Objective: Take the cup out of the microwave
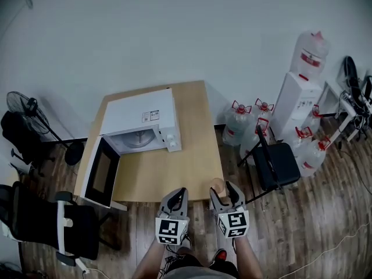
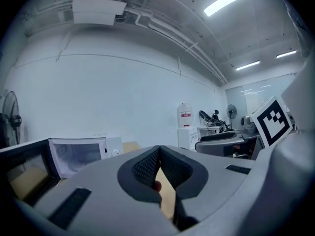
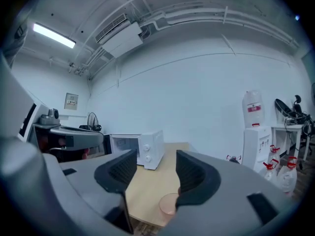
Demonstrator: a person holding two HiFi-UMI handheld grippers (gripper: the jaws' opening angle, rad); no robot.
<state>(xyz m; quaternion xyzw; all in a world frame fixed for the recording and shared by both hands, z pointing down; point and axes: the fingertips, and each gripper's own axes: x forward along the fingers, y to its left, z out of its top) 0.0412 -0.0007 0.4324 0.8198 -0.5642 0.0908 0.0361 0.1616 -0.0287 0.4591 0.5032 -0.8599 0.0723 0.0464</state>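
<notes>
Where the pale wooden table point(image 1: 168, 176) ends nearest the person, a small translucent pinkish cup point(image 1: 218, 185) stands upright on the tabletop, just inside the front edge and towards the right corner. It is outside the white microwave oven point(image 1: 142, 118) and well apart from it. The microwave sits at the table's back left with its dark-windowed door point(image 1: 102, 173) swung wide open and its pale cavity showing. In the right gripper view the cup point(image 3: 169, 203) looks thin-walled and open-topped. Its right side is hidden behind the right-hand jaw, and whether anything is inside cannot be told.

The right tongs point(image 1: 224, 193) are held low at the table's front edge, pointing towards the microwave point(image 3: 142, 154). Their jaws are spread wide, the cup stands low in the gap close to one jaw, and no pad can be seen pressing it. The left tongs point(image 1: 177, 197) hang just beside them to the left, over the table's edge. Their ribbed pads are pressed together at the tips point(image 2: 159, 154) with nothing between them. Both tools point forward side by side, their black-and-white marker cubes point(image 1: 170, 230) facing up. The person's left forearm point(image 1: 150, 259) and right forearm point(image 1: 247, 256) reach in from the bottom of the head view.
</notes>
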